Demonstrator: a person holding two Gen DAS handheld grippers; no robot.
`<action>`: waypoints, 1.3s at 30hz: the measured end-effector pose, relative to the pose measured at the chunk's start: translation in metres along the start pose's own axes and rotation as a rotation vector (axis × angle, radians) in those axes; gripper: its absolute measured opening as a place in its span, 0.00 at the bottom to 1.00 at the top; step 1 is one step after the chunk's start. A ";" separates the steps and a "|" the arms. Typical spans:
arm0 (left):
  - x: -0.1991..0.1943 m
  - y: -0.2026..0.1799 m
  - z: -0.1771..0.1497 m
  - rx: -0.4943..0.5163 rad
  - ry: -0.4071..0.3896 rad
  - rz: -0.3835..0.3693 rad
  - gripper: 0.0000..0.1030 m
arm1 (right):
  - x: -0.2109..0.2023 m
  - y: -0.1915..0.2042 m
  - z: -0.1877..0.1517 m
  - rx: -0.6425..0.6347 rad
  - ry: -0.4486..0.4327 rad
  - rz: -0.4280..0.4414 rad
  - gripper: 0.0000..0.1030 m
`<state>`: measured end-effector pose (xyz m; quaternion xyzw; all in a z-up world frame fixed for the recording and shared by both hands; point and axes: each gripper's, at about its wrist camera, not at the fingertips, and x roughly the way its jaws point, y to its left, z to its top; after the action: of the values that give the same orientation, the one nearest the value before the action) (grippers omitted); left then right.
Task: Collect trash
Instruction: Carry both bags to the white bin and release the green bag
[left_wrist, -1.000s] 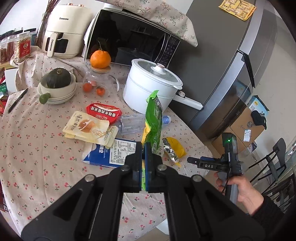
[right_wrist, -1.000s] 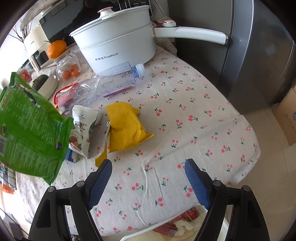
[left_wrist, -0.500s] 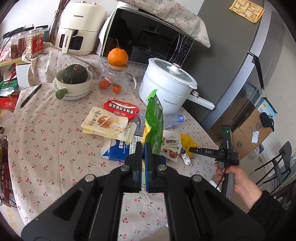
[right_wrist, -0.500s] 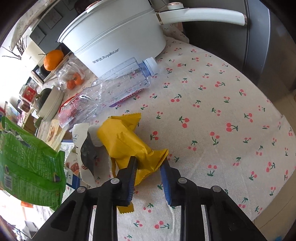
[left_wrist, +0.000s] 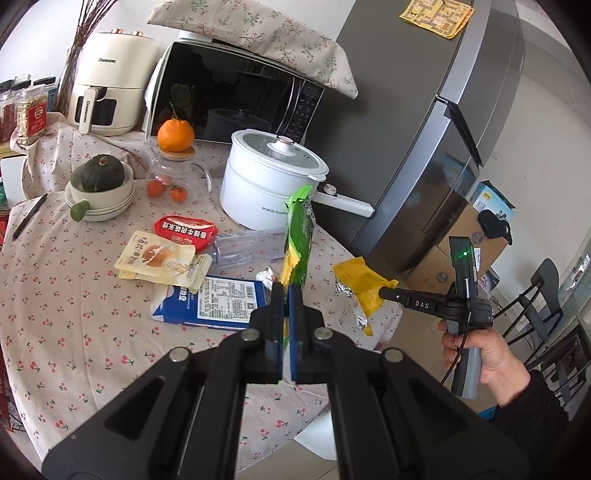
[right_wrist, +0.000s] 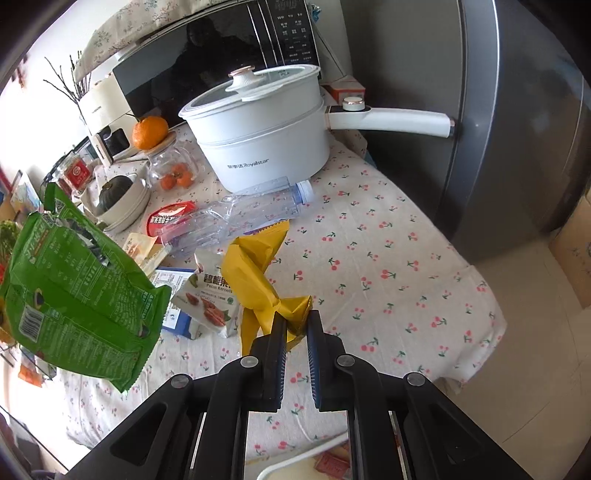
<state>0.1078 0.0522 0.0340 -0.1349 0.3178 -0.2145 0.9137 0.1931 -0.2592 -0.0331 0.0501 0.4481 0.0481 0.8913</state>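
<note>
Kitchen table (right_wrist: 388, 258) under a cherry-print cloth, with a white pot (right_wrist: 266, 140) and a microwave (left_wrist: 236, 96) at the far side and a grey fridge to the right; we find litter spread across the near half.

Right tongs (right_wrist: 297, 325): jaws closing on the near corner of a yellow wrapper (right_wrist: 258, 273), which is between the pads and appears lifted clear of the cloth. We judge it very light, thin and crinkly, with a slick foil lining; it will flop and may slide out of a shallow pinch. A bite further in, over the folded bulk, would hold better than the corner tip.

Left tongs (left_wrist: 286, 306): shut tight on the bottom edge of a green snack bag (left_wrist: 299, 236), which stands upright above the jaws, off the table. Also light and limp.

Still lying on the cloth, far and left of the right tongs: a clear plastic bottle (right_wrist: 236, 218), on its side against the pot, light but round and slippery, best taken across the body; a nut packet (right_wrist: 210, 295) just beside the yellow wrapper; a blue and white carton (left_wrist: 218, 299); a cream pouch (left_wrist: 155, 258); a red wrapper (left_wrist: 184, 230).

At the bottom edge of the right view something pale holding scraps shows below the table edge, possibly the bin; we cannot confirm it.
</note>
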 end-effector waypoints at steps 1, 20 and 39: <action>0.000 -0.005 -0.001 0.007 0.001 -0.014 0.03 | -0.010 -0.001 -0.004 -0.003 -0.006 -0.007 0.11; 0.070 -0.122 -0.075 0.159 0.247 -0.221 0.03 | -0.121 -0.079 -0.101 0.086 0.007 -0.232 0.11; 0.151 -0.146 -0.149 0.274 0.534 -0.117 0.25 | -0.106 -0.105 -0.132 0.079 0.107 -0.279 0.11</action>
<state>0.0746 -0.1631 -0.1021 0.0328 0.5065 -0.3357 0.7936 0.0287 -0.3713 -0.0414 0.0195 0.4990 -0.0913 0.8615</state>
